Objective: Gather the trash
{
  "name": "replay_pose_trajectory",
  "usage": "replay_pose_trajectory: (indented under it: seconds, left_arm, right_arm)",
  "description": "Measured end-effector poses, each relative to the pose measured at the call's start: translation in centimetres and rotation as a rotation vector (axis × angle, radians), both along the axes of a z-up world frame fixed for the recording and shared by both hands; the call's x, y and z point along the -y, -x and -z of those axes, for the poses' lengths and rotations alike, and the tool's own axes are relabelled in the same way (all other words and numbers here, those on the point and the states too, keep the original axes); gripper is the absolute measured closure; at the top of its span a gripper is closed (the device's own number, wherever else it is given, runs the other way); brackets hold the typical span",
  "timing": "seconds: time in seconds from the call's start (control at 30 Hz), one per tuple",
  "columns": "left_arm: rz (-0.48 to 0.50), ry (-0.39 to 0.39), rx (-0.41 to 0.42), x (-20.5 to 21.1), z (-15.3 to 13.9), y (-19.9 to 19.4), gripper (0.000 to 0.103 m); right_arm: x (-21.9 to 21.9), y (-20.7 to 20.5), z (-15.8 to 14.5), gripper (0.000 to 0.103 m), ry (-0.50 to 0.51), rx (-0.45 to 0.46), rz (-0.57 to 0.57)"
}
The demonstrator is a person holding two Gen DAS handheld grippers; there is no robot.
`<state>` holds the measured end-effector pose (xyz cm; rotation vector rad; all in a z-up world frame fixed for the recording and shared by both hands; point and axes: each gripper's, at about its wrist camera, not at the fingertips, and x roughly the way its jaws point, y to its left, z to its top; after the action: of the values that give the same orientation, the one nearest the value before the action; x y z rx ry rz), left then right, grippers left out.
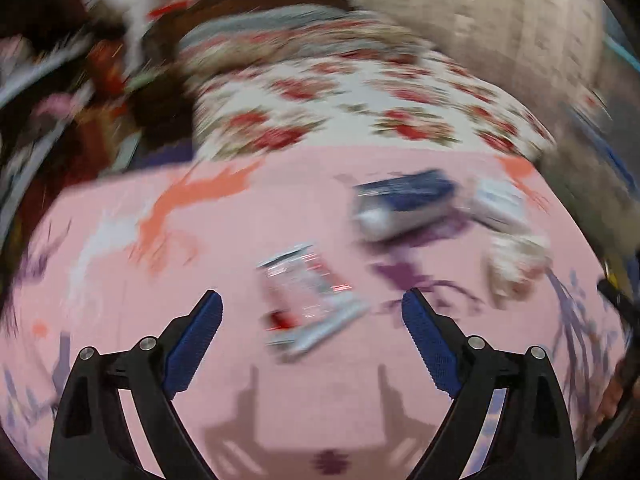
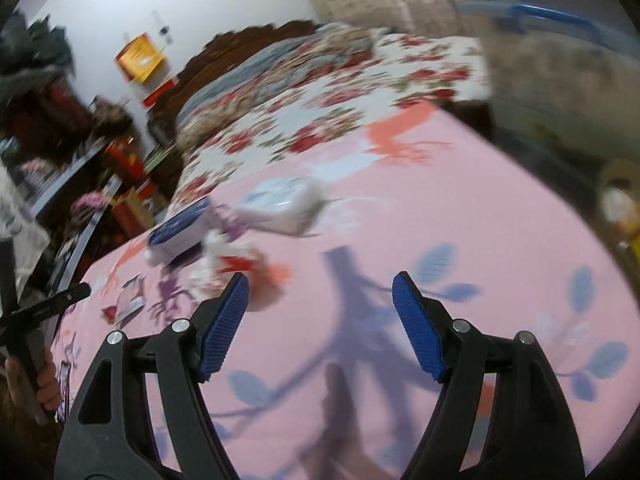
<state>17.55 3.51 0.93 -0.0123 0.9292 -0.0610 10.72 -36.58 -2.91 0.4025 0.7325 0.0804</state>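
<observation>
Trash lies on a pink patterned bedsheet (image 1: 200,360). In the blurred left wrist view a silver and red wrapper (image 1: 308,300) lies flat on the sheet. My left gripper (image 1: 312,296) hangs open over it, its blue pads wide apart and not touching it. Farther off are a blue and white box (image 1: 404,204), a white packet (image 1: 500,200) and a crumpled tissue (image 1: 516,264). My right gripper (image 2: 321,279) is open over bare sheet with nothing between its pads. The box (image 2: 180,232), packet (image 2: 280,204) and tissue (image 2: 244,268) lie ahead to its left.
A floral quilt (image 1: 360,112) covers the bed beyond the sheet, against a dark headboard (image 2: 256,40). Cluttered shelves (image 2: 80,152) stand at the left. A pale tub with a blue rim (image 2: 560,80) sits at the right. A hand (image 2: 44,380) holds a black handle at the left edge.
</observation>
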Motion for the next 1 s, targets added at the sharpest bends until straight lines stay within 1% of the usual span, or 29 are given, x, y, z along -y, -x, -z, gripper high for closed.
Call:
replay_pose_trajectory:
  seconds: [0.03,0.1,0.13,0.17,0.23,0.33,0.37,0.4,0.43,0.47,0.5,0.53,0.57,0.6,0.63,0.7,0.77,0.8,0.87,0.97,1.0]
  left_arm:
    - [-0.035,0.035,-0.031,-1.4,0.7,-0.4,0.016]
    - [-0.058,0.093,-0.073,-2.8,1.8,-0.9,0.016]
    - [-0.065,0.109,-0.092,-3.1,2.4,-1.2,0.016]
    - [-0.066,0.112,-0.101,-3.1,2.8,-1.3,0.016]
    - [-0.076,0.096,-0.122,-2.8,3.9,-2.1,0.016]
    - [-0.069,0.128,-0.144,-2.4,5.0,-2.4,0.017]
    - [-0.061,0.131,-0.149,-2.1,5.3,-2.4,0.019]
    - [-0.054,0.124,-0.154,-1.6,5.6,-2.4,0.023]
    - [-0.052,0.115,-0.159,-1.3,6.0,-2.5,0.030]
    - [-0.055,0.088,-0.143,-1.0,6.0,-2.5,0.048]
    - [-0.039,0.057,-0.131,-0.3,6.0,-2.4,0.059]
    - [-0.026,0.047,-0.132,0.1,6.0,-2.3,0.082]
    - [-0.023,0.040,-0.132,0.3,6.0,-2.2,0.086]
    - [-0.013,0.047,-0.132,0.5,5.9,-1.9,0.087]
    - [-0.002,0.055,-0.134,0.6,5.9,-1.7,0.089]
    - [0.018,0.073,-0.137,0.8,5.8,-0.8,0.089]
    - [0.055,0.128,-0.146,1.1,5.6,0.2,0.089]
    - [0.085,0.162,-0.149,1.3,5.3,1.2,0.089]
    - [0.136,0.197,-0.148,2.2,5.0,2.8,0.089]
    - [0.234,0.242,-0.166,4.4,4.8,5.1,0.089]
    - [0.269,0.245,-0.171,5.4,4.8,5.9,0.089]
  right_arm:
    - [-1.3,-0.7,-0.1,0.028,0.006,0.000,-0.020]
    - [-3.2,-1.8,-0.2,0.028,0.019,0.006,-0.046]
    - [-4.2,-2.4,-0.2,0.027,0.029,0.004,-0.058]
    - [-4.9,-2.9,-0.1,0.022,0.032,0.000,-0.065]
    - [-6.3,-4.0,0.3,0.019,0.033,-0.014,-0.081]
    - [-7.7,-5.6,1.0,0.019,0.058,-0.039,-0.089]
    - [-8.0,-6.2,1.2,0.019,0.072,-0.048,-0.090]
    - [-8.2,-6.6,1.4,0.019,0.079,-0.054,-0.092]
    - [-8.5,-7.2,1.7,0.019,0.090,-0.063,-0.095]
    - [-8.8,-7.6,1.9,0.019,0.099,-0.071,-0.100]
    - [-9.1,-8.0,2.2,0.022,0.111,-0.079,-0.109]
    - [-9.3,-8.1,2.4,0.044,0.118,-0.088,-0.124]
    - [-9.6,-8.3,2.7,0.066,0.124,-0.107,-0.144]
    - [-9.9,-8.0,2.9,0.066,0.104,-0.117,-0.167]
    - [-10.1,-7.6,2.9,0.070,0.098,-0.107,-0.169]
    - [-10.3,-5.9,2.5,0.072,0.082,-0.089,-0.188]
    - [-10.3,-3.9,2.3,0.073,0.048,-0.077,-0.203]
    - [-10.2,-2.8,2.2,0.073,0.034,-0.072,-0.213]
    - [-10.0,-1.1,2.3,0.073,0.011,-0.068,-0.223]
    - [-8.9,2.0,2.4,0.073,-0.020,-0.060,-0.211]
    - [-8.4,3.0,2.5,0.073,-0.026,-0.057,-0.198]
